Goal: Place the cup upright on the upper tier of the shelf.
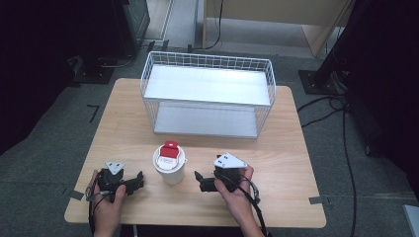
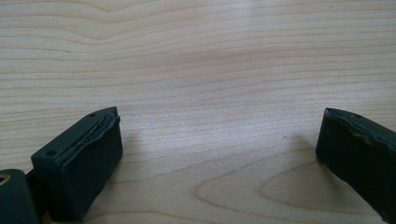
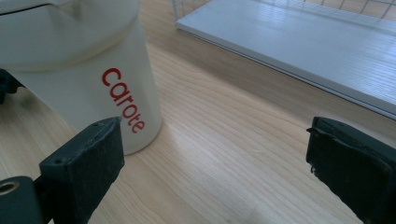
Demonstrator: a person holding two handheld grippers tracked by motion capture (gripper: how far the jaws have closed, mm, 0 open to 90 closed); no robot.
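We hold both grippers wide: the right (image 1: 197, 178) just beside the cup (image 1: 169, 164), the left (image 1: 141, 178) over bare table (image 1: 286, 148).

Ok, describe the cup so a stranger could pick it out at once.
Start at the white wire rack at the far side of the light wooden table. In front of it, between the two handheld claws, stands a white plastic cup. Its red lid tab and red "carote" lettering set it apart.
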